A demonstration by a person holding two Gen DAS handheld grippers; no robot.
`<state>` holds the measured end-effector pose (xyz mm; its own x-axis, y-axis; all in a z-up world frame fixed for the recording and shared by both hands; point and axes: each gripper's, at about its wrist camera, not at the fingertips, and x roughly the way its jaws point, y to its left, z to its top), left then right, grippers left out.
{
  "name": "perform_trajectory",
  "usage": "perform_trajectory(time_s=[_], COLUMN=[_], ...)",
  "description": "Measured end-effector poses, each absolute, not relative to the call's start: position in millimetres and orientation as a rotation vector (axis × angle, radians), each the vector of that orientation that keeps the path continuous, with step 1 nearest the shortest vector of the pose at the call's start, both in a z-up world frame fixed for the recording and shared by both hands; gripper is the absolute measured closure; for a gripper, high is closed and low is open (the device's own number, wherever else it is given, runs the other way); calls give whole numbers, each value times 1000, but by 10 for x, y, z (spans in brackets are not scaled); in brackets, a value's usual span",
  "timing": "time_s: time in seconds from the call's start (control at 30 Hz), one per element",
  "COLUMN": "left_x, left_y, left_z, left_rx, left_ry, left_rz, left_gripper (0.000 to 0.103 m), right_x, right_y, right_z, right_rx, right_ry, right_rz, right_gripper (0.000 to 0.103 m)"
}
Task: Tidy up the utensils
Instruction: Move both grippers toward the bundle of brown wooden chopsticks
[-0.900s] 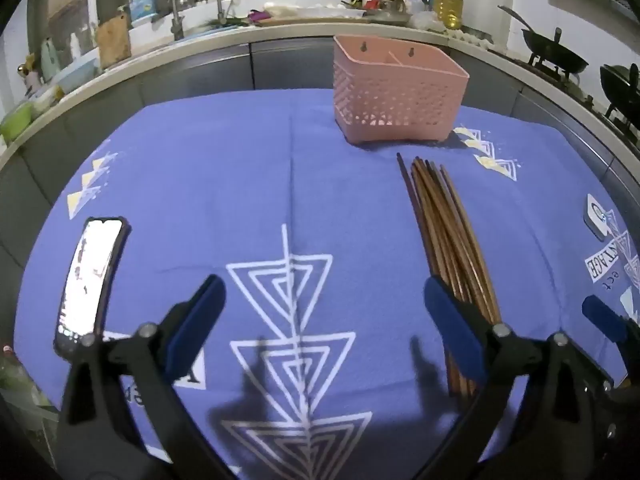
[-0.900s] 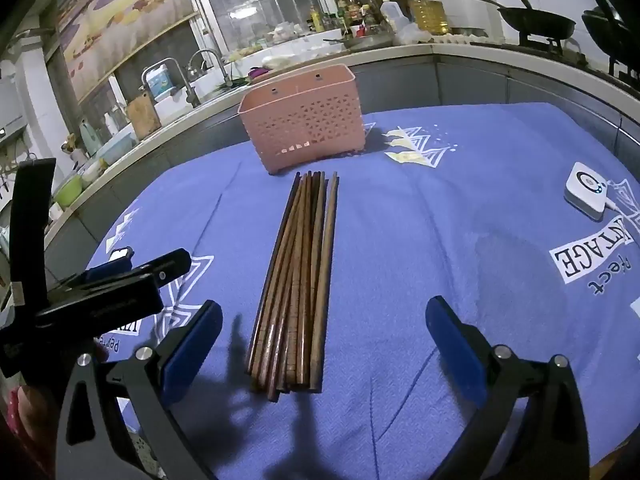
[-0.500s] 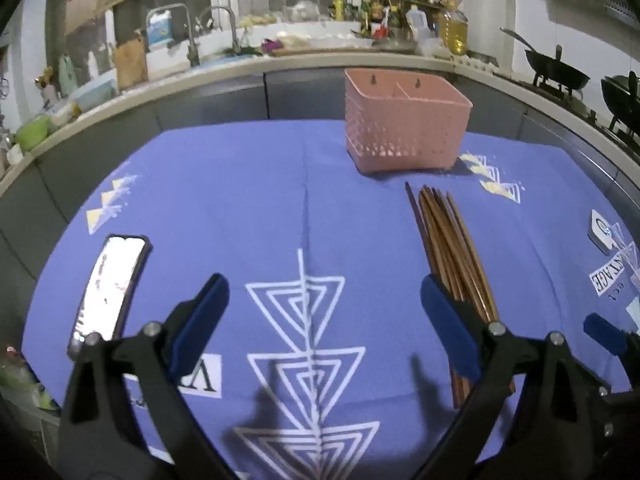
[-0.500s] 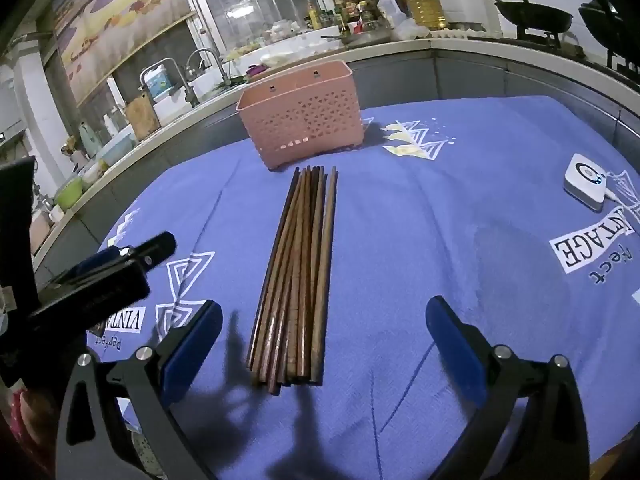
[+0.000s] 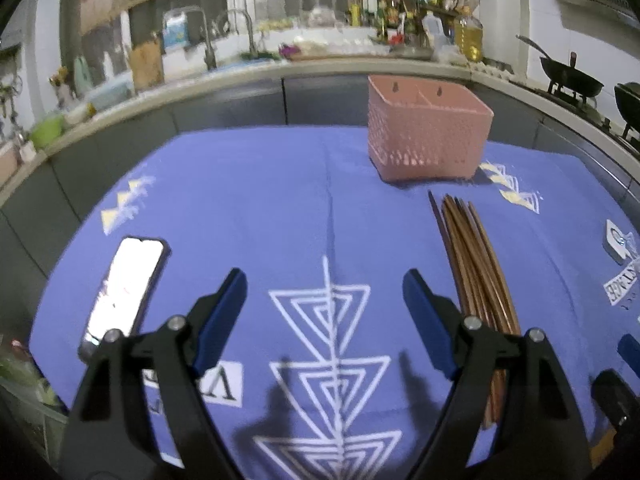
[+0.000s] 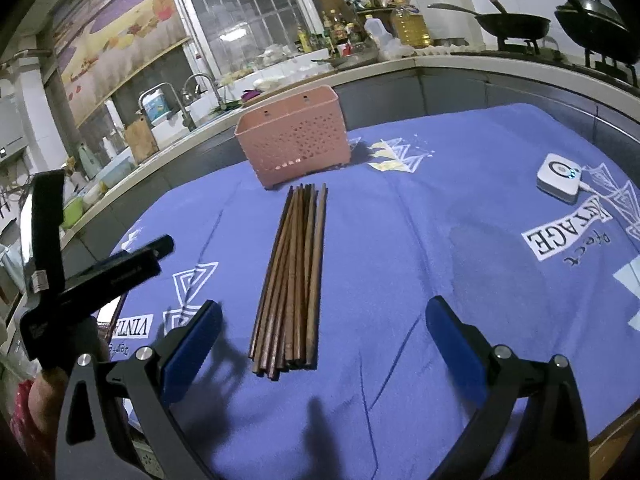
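Right wrist view: right gripper (image 6: 322, 340) is hovering wide open, empty, framing bundle of brown wooden chopsticks (image 6: 294, 276); left gripper (image 5: 324, 304) likewise open, empty. Pinch near ends, then carry to pink perforated plastic basket (image 6: 294, 144) just beyond.

Chopsticks (image 6: 294, 272) before basket (image 6: 294, 142)

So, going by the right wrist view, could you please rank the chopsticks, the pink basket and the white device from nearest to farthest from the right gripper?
1. Chopsticks, just ahead of the right gripper, slightly left.
2. White device, far right on the cloth.
3. Pink basket, beyond the chopsticks' far tips.
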<state>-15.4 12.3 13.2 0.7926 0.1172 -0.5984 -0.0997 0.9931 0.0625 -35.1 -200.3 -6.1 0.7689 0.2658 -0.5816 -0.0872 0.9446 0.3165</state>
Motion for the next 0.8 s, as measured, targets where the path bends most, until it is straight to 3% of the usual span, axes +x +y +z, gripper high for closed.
perform_trajectory(time_s=[0.8], left_x=[-157], left_y=[144], left_z=[226], left_rx=[43], left_ry=[578], left_rz=[139], left_gripper=[26], right_x=[-302], right_y=[-1994], right_z=[-160], right_rx=[309], right_ry=[704], right_rz=[260], right_gripper=[3])
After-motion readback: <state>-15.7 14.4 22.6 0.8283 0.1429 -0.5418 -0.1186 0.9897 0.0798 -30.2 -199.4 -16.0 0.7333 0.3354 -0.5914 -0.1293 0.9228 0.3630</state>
